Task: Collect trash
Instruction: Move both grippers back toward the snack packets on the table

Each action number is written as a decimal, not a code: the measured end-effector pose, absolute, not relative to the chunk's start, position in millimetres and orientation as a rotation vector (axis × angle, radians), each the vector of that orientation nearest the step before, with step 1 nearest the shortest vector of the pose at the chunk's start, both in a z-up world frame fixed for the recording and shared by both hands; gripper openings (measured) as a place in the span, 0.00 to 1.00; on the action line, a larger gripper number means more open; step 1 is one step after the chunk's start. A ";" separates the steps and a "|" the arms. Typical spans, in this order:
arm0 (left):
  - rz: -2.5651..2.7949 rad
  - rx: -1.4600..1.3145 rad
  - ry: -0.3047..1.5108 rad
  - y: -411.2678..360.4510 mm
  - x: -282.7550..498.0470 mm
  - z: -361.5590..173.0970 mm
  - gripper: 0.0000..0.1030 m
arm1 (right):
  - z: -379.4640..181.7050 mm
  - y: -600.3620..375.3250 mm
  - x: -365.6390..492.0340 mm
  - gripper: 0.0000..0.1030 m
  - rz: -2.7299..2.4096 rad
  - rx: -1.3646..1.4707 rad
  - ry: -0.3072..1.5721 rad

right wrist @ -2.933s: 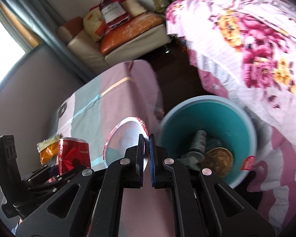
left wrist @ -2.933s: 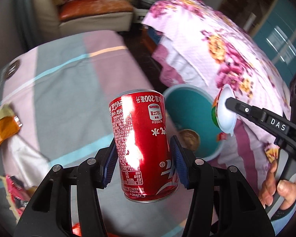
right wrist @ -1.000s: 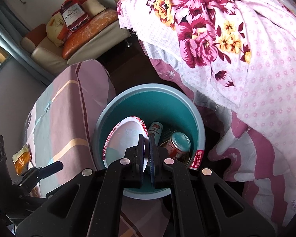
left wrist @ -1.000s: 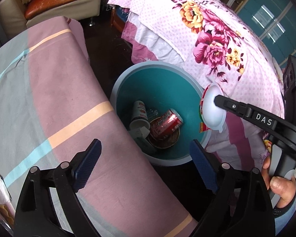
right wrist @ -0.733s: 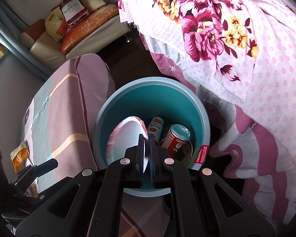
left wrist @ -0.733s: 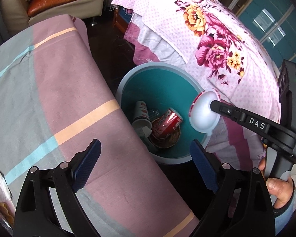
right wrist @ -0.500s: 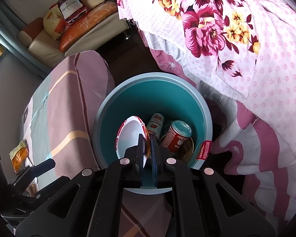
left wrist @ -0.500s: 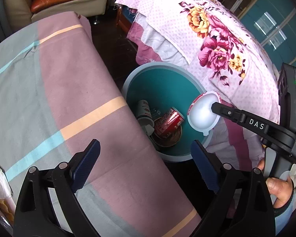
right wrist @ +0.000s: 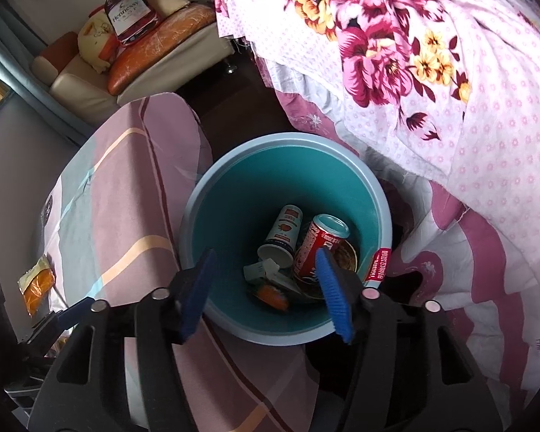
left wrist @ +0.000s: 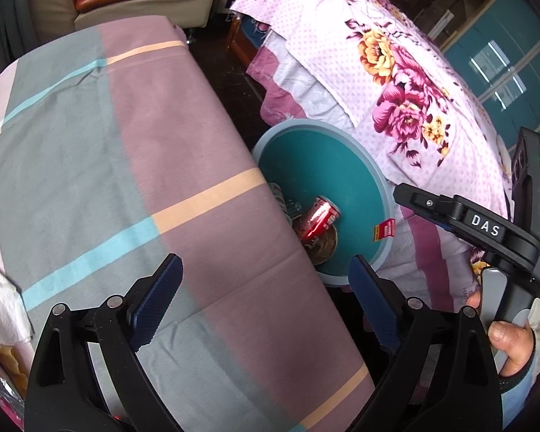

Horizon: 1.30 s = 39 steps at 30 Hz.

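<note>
A teal trash bin (right wrist: 234, 194) stands on the floor between the table and the bed; it also shows in the left wrist view (left wrist: 342, 165). Inside lie a red soda can (right wrist: 316, 248), a paper cup (right wrist: 282, 230) and other scraps. The can also shows in the left wrist view (left wrist: 318, 217). My right gripper (right wrist: 266, 288) is open and empty right above the bin. My left gripper (left wrist: 266, 302) is open and empty over the table's edge. The paper bowl is not in sight.
The table carries a striped pink, grey and blue cloth (left wrist: 126, 151). An orange snack wrapper (right wrist: 36, 280) lies on its far side. White tissue (left wrist: 0, 309) lies at the left. A floral bedspread (right wrist: 432, 72) hangs beside the bin. A sofa (right wrist: 144, 61) stands behind.
My right gripper opened and let go of the paper bowl over the bin. My left gripper, open after dropping the red can in, drew back over the table.
</note>
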State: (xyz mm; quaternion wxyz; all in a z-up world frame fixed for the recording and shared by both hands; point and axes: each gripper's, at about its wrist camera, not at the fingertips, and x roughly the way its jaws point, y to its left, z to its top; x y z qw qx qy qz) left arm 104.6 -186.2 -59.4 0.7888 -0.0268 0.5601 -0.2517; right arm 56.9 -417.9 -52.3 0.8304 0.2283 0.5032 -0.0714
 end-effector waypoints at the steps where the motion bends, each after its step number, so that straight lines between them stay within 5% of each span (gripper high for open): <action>1: -0.539 -0.063 1.207 -183.1 103.9 -59.2 0.91 | -51.5 -416.6 56.9 0.62 -0.150 0.484 1.067; 23: -0.413 -0.190 1.125 -59.5 58.5 -29.1 0.91 | -17.5 -303.2 37.4 0.73 0.022 0.321 1.131; 39: -0.273 -0.333 1.051 56.9 22.9 -22.0 0.91 | -47.6 -164.0 5.7 0.73 0.311 0.143 1.327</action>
